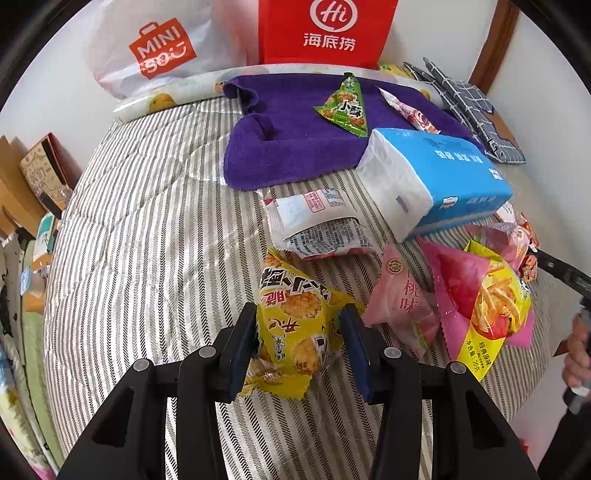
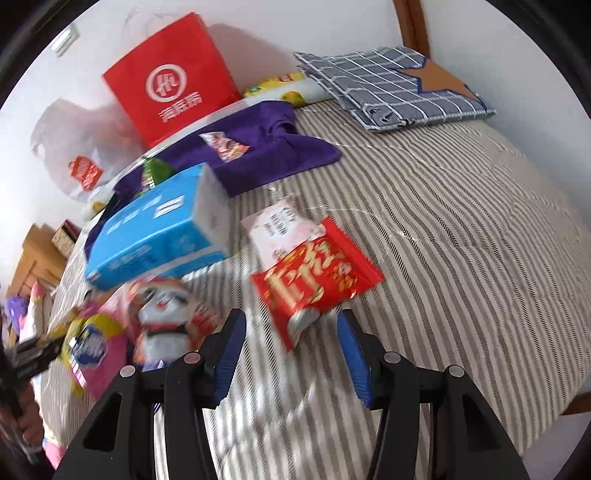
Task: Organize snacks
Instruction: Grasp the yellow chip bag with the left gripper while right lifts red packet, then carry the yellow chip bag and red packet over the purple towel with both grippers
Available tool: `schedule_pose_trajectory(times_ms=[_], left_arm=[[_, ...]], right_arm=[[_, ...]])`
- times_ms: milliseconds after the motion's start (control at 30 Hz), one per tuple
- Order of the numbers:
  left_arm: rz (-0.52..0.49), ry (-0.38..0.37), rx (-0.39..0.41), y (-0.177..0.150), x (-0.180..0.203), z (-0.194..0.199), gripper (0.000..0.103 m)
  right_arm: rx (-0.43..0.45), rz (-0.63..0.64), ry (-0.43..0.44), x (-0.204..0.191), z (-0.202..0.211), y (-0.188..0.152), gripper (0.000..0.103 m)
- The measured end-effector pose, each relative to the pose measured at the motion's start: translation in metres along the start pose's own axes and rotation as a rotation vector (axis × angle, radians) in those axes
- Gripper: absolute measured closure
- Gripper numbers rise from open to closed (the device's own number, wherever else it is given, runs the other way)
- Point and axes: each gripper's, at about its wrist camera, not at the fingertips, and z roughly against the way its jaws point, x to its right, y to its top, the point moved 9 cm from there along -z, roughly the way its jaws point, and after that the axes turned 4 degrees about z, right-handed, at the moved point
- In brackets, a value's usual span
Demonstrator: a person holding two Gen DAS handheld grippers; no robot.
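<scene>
My left gripper (image 1: 299,308) is shut on a yellow rice-cracker packet (image 1: 295,325), which stands between its pads on the striped bed cover (image 1: 147,221). My right gripper (image 2: 291,314) is open. A red snack packet (image 2: 317,280) lies just ahead of it, its near corner between the fingertips and untouched. That red packet rests partly on a white and pink packet (image 2: 280,225). A purple towel (image 1: 295,147) at the back carries a green triangular snack (image 1: 345,107) and a small pink packet (image 1: 406,110).
A blue tissue pack (image 1: 454,173) lies right of centre. Beside it are a white packet (image 1: 317,225), a pink packet (image 1: 402,299) and a yellow fries packet (image 1: 495,302). A red bag (image 1: 325,33) and a white bag (image 1: 155,48) lean on the wall. A checked cloth (image 2: 388,85) lies far right.
</scene>
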Motion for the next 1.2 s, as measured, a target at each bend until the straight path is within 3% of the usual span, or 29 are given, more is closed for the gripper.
schedule_pose_trajectory(times_ms=[200, 400, 467, 500, 567, 667, 967, 1200], left_arm=[[0.052, -0.015, 0.019, 0.003, -0.011, 0.007, 0.064], [0.056, -0.015, 0.013, 0.001, -0.014, 0.001, 0.057], [0.061, -0.021, 0.013, -0.001, -0.014, -0.002, 0.056], [0.069, -0.029, 0.016, -0.001, -0.015, -0.002, 0.056], [0.082, -0.044, 0.020, -0.001, -0.015, -0.002, 0.058], [0.091, -0.054, 0.028, 0.000, -0.016, 0.003, 0.064], [0.109, -0.075, 0.068, 0.007, -0.014, 0.026, 0.064], [0.066, -0.101, 0.098, 0.010, 0.013, 0.045, 0.064]], right_arm=[[0.018, -0.038, 0.000, 0.000, -0.011, 0.016, 0.049], [0.030, -0.032, -0.022, -0.006, -0.019, 0.025, 0.045], [0.036, -0.014, -0.056, -0.007, -0.022, 0.026, 0.053], [0.040, -0.001, -0.084, -0.006, -0.023, 0.026, 0.063], [0.047, 0.030, -0.136, -0.004, -0.023, 0.026, 0.064], [0.048, 0.033, -0.117, -0.003, -0.018, 0.024, 0.066], [0.085, 0.042, -0.070, -0.001, 0.020, 0.022, 0.066], [0.117, 0.077, -0.049, -0.005, 0.045, 0.019, 0.066]])
